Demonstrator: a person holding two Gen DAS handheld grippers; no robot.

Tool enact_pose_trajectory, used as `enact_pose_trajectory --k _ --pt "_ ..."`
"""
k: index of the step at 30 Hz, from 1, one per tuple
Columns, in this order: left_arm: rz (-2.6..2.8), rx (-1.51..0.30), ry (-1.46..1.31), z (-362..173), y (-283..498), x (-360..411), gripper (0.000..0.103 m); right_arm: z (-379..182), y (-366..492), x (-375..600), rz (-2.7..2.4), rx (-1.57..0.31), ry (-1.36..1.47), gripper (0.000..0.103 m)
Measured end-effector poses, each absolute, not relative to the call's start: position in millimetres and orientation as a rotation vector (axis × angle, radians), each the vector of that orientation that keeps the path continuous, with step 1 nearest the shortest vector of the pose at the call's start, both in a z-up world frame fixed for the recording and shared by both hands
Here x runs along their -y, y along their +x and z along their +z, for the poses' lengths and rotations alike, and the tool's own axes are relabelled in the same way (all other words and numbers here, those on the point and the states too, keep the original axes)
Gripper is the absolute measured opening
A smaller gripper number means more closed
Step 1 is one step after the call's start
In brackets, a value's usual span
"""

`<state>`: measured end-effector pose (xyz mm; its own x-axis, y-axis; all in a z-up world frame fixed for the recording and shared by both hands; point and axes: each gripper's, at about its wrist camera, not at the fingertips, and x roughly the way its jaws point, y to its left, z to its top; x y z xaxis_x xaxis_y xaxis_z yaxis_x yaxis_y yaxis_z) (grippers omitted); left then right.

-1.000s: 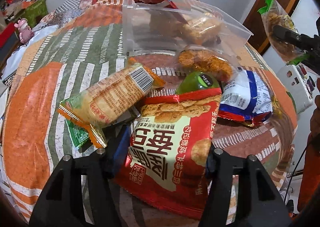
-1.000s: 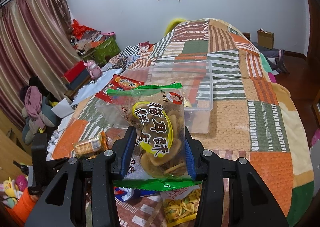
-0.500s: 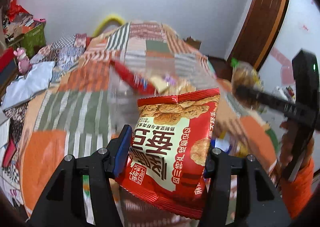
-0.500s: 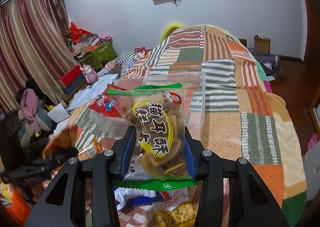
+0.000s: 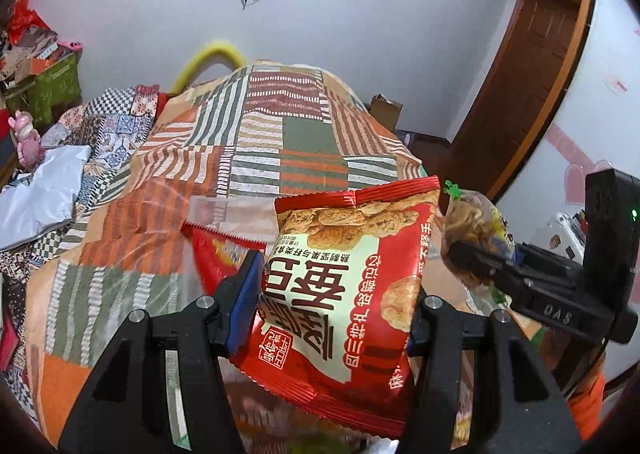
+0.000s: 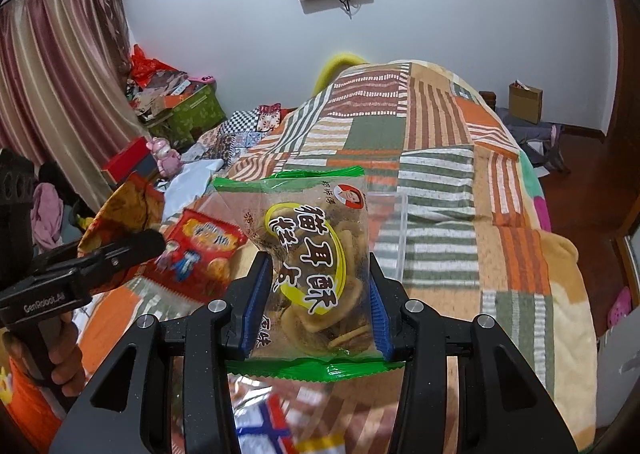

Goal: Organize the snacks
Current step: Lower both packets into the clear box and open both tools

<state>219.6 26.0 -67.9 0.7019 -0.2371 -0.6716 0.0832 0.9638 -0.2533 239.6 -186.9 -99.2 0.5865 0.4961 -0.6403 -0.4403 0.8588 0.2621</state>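
In the left wrist view the left gripper squeezes a big red snack bag between its two black fingers; the jaws stand about half open, because the bag is fat, and the blue pads press on both its sides; the bag hangs in the air above the patchwork blanket on the bed; it shows round brown crackers and its words are upside down; behind it a clear plastic box sits on the blanket, with a red packet inside it; off to the right the right gripper pokes in from the side with a clear bag of chips.

In the right wrist view the right gripper pinches a clear bag with green edges; the jaws are fairly narrow and the blue pads press on both sides; yellow crisp chips show through it; it is up in the air, in front of the clear box; at the left the left gripper holds its red bag up too, with a hand on the handle.
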Motion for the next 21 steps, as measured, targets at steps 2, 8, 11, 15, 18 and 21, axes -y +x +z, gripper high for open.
enact_pose_trajectory --k 2,8,11,15,18,21 --pt "-0.179 -0.788 -0.208 -71.8 233.9 -24.7 0.056 -102.9 249.6 183.1 0.545 -0.782 0.073 0.041" --pt "-0.182 -0.827 -0.164 -87.2 266.9 -15.5 0.056 -118.0 271.8 167.9 0.542 -0.824 0.034 0.041" --pt "-0.17 -0.861 -0.14 -97.5 279.6 -11.0 0.056 -127.3 280.6 160.7 0.54 -0.854 0.016 0.041" --pt "-0.145 -0.906 -0.116 -110.8 293.8 -6.9 0.056 -137.1 288.1 151.3 0.532 -0.886 -0.021 0.041" --pt "-0.13 -0.929 -0.097 -119.0 299.9 -5.3 0.056 -143.3 290.1 146.5 0.519 -0.899 -0.05 0.042" --pt "-0.128 -0.935 -0.085 -123.2 301.2 -3.2 0.057 -145.7 290.4 148.3 0.518 -0.912 -0.043 0.042"
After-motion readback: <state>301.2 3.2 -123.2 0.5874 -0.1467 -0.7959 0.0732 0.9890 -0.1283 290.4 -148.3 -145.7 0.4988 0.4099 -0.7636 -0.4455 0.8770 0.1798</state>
